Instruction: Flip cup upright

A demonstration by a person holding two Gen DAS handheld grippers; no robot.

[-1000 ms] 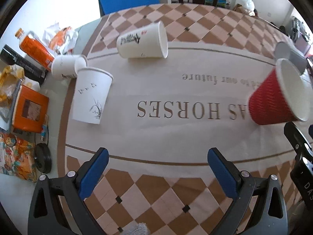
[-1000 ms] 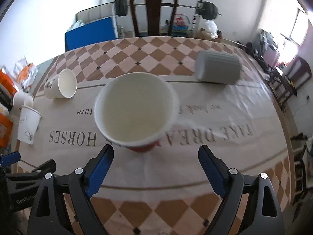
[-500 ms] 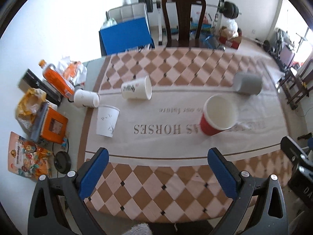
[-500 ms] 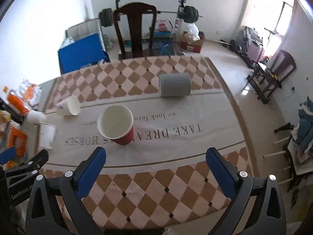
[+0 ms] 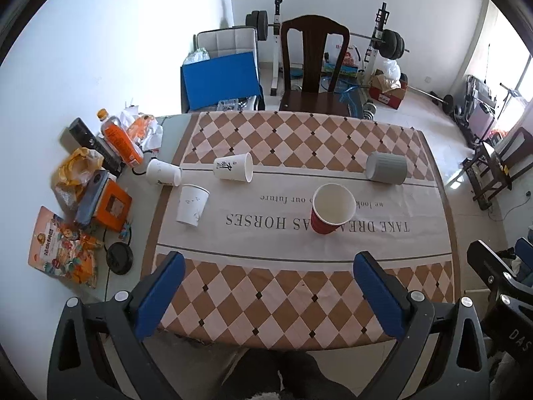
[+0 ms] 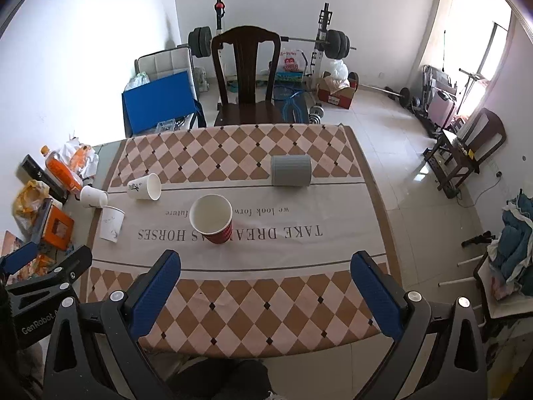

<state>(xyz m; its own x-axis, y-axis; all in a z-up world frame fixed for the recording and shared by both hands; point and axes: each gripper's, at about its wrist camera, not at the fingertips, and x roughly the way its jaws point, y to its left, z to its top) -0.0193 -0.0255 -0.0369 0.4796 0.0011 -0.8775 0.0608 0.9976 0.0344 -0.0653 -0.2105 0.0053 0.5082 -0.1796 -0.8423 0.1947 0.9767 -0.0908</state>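
A red paper cup (image 5: 331, 209) stands upright, mouth up, on the lettered band of the tablecloth; it also shows in the right wrist view (image 6: 213, 215). A grey cup (image 5: 386, 168) lies on its side at the back right. A white printed cup (image 5: 234, 167) lies on its side at the back left. Another white cup (image 5: 191, 204) stands beside a third white cup (image 5: 163, 173) lying at the cloth's left edge. My left gripper (image 5: 269, 293) and right gripper (image 6: 266, 286) are open, empty, high above the table's near edge.
The checkered tablecloth (image 5: 299, 293) covers the table. An orange bottle (image 5: 120, 140), snack bags (image 5: 60, 250) and an orange box (image 5: 111, 206) crowd the table's left side. A dark wooden chair (image 5: 313, 66) stands behind the table. Gym weights line the far wall.
Both grippers have pulled back and up, far from the table. The red cup, close to the right gripper one second ago, now stands alone on the cloth.
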